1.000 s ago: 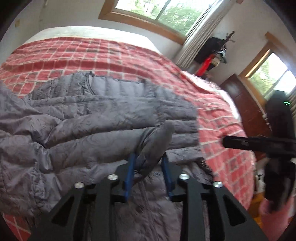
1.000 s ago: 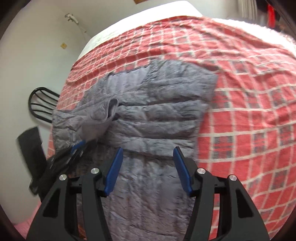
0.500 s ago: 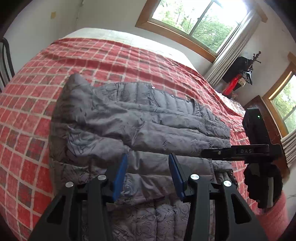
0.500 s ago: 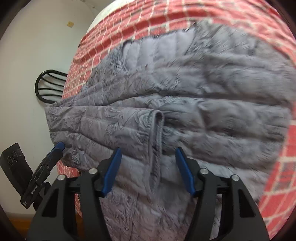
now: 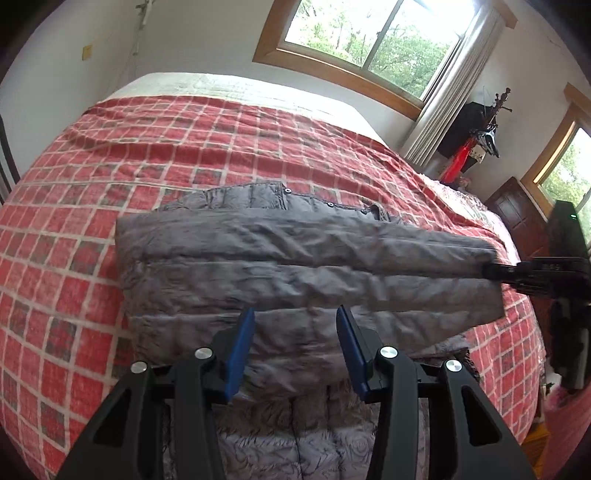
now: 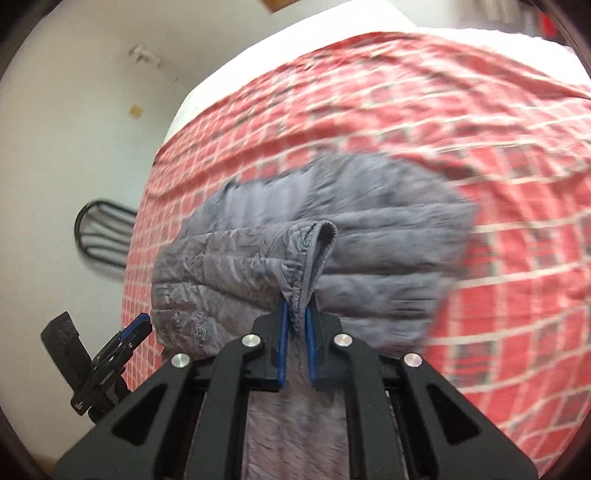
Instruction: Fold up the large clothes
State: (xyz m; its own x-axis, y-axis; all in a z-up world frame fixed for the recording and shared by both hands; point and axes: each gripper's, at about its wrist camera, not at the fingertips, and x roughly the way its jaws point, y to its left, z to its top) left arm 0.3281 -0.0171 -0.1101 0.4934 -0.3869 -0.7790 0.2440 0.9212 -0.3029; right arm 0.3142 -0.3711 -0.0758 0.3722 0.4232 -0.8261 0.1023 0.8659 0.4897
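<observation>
A grey quilted jacket lies across a bed with a red checked cover. One sleeve stretches over the body to the right. My left gripper is open and empty, just above the jacket's near part. My right gripper is shut on the sleeve's cuff and holds it lifted above the jacket. In the left wrist view the right gripper shows at the sleeve's right end. The left gripper shows at lower left in the right wrist view.
A black chair stands by the bed's left side against the white wall. Windows, a curtain and a dark wooden cabinet are beyond the bed on the right. The red cover stretches past the jacket.
My left gripper let go of the sleeve and opened. My right gripper closed on the sleeve's cuff and lifted it, pulling the sleeve to the right across the jacket.
</observation>
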